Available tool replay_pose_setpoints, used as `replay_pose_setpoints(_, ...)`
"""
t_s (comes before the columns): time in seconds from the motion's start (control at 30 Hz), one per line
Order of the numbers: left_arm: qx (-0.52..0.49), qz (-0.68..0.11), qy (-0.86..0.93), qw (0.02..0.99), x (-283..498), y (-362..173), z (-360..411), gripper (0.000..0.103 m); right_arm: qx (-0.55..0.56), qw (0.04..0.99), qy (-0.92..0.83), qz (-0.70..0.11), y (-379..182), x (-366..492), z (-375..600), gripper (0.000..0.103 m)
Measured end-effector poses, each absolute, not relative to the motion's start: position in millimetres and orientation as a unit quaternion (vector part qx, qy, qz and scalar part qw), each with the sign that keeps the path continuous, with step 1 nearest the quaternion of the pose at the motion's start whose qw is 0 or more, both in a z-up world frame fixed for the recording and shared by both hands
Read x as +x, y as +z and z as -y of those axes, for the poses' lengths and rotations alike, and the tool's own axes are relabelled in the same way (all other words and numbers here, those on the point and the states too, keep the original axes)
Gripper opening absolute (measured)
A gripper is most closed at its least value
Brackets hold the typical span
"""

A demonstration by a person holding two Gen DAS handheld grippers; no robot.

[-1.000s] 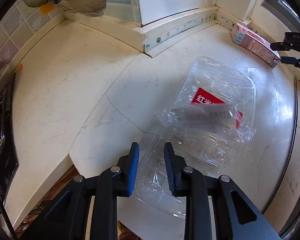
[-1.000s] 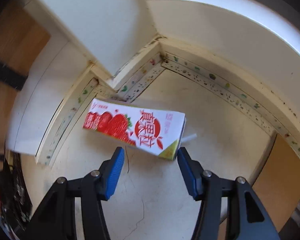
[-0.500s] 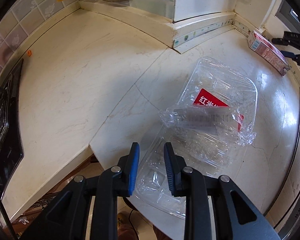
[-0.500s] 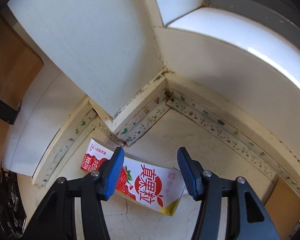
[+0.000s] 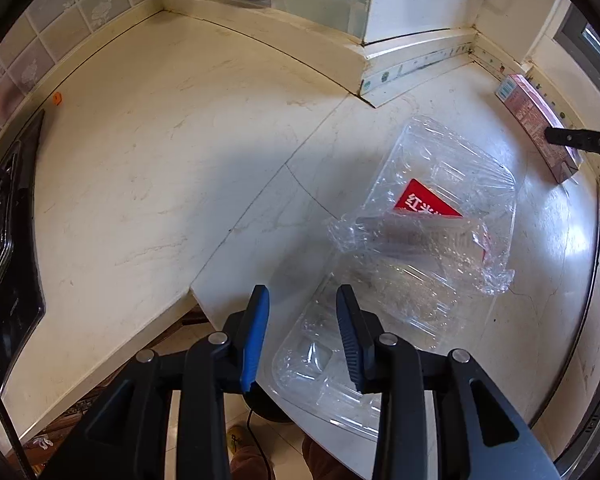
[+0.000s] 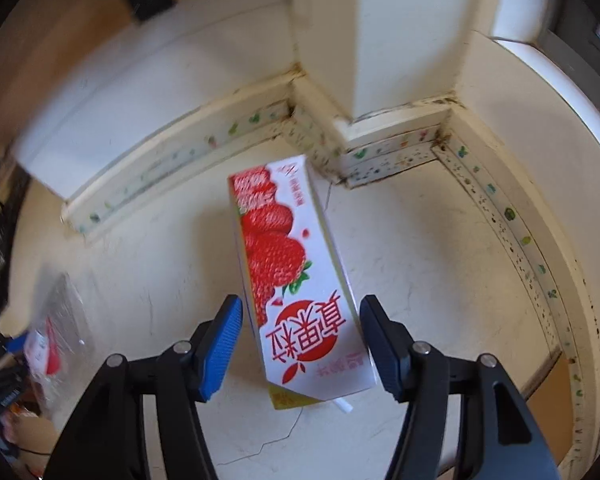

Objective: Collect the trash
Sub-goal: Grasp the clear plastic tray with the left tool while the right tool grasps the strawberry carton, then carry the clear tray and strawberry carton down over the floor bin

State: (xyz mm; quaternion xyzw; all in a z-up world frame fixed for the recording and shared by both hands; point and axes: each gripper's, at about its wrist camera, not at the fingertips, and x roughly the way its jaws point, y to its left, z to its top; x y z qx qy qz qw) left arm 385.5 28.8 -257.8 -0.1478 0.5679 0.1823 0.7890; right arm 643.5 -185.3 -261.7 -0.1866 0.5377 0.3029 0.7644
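In the left wrist view, the left gripper (image 5: 302,332) sits at lower centre with its jaws opening and nothing pinched; the near corner of the clear plastic tray (image 5: 432,248) lies between the pads, untouched as far as I can tell. That tray, with loose film and a red label, fills the centre right of the frame and overhangs the front edge of the pale counter (image 5: 172,152). A clumsy closing could, I judge, nudge it off the edge, or crush thin plastic so it slips out. At the right edge the milk carton (image 5: 540,124) lies along the wall, with one finger of the other tool crossing it.

In the right wrist view, the right gripper (image 6: 300,344) is at lower centre, jaws opening wide and straddling the strawberry milk carton (image 6: 296,276) without pressing it. A straw pokes from the carton's near end; squeezing may push out leftover liquid. This frame is blurred, the tray at lower left is a smear, and no bin shows anywhere
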Motion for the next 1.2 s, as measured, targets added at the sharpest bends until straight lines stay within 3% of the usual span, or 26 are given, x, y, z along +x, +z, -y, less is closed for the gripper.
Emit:
replay_pose_setpoints(0.07,-0.147,-0.566,0.177,0.792,385,-257,-27,0.027,-0.201,0.769,0.288,-0.534,-268,638,180,0.06)
replay_pose_setpoints(0.13,-0.147,-0.562,0.171,0.796,383,-255,-27,0.016,-0.199,0.773,0.275,-0.536,-270,632,178,0.051)
replay_pose_setpoints(0.33,-0.146,-0.548,0.142,0.811,366,-240,-21,0.005,-0.16,0.767,0.268,-0.56,-262,605,173,0.05)
replay_pose_setpoints(0.7,-0.123,-0.486,0.086,0.861,276,-145,-32,0.003,-0.108,0.801,0.292,-0.512,-155,478,166,0.05)
replay_pose_setpoints(0.9,-0.096,-0.458,0.042,0.883,204,-92,-49,0.003,-0.073,0.831,0.274,-0.479,-91,367,169,0.05)
replay_pose_setpoints(1.2,-0.067,-0.465,-0.007,0.883,94,-77,-80,0.003,-0.017,0.841,0.253,-0.478,-85,223,165,0.05)
